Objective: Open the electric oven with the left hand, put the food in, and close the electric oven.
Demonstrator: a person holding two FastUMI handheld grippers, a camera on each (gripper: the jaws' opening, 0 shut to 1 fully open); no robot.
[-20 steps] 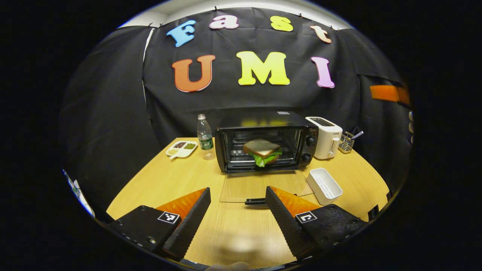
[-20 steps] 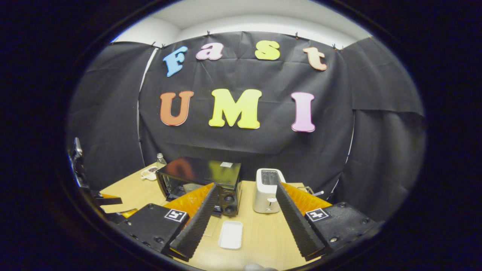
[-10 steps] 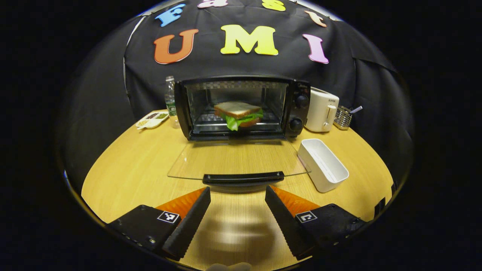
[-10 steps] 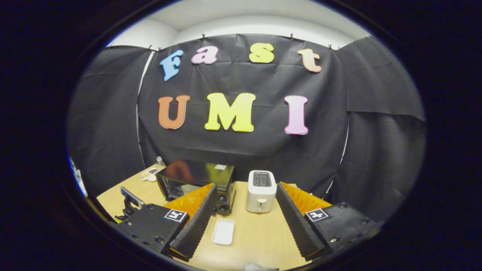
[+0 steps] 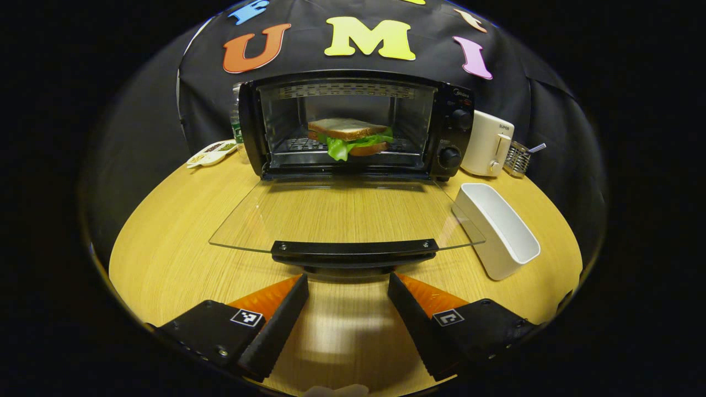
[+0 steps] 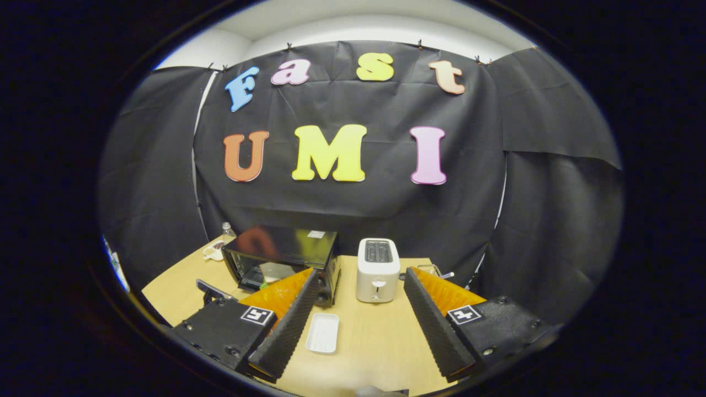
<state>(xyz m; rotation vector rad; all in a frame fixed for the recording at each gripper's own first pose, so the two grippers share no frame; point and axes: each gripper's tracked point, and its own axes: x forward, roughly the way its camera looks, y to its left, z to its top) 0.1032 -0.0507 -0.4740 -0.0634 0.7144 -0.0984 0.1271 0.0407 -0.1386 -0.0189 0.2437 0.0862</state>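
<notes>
The left gripper (image 5: 347, 284) has moved in close; its fingers, spread wide and holding nothing, now sit just short of the handle (image 5: 354, 248) of the oven (image 5: 353, 124) door, which lies flat open. The sandwich (image 5: 348, 137) rests inside, straight ahead. Closing comes next, probably. The right gripper (image 6: 358, 281), wide and empty, hangs back.

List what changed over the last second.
The left tongs, open and empty, moved in low toward the door handle, so the oven looms larger. Nothing was gripped or released. The door is down as before, the sandwich sits inside, and the right tongs hang open above the tray.
</notes>
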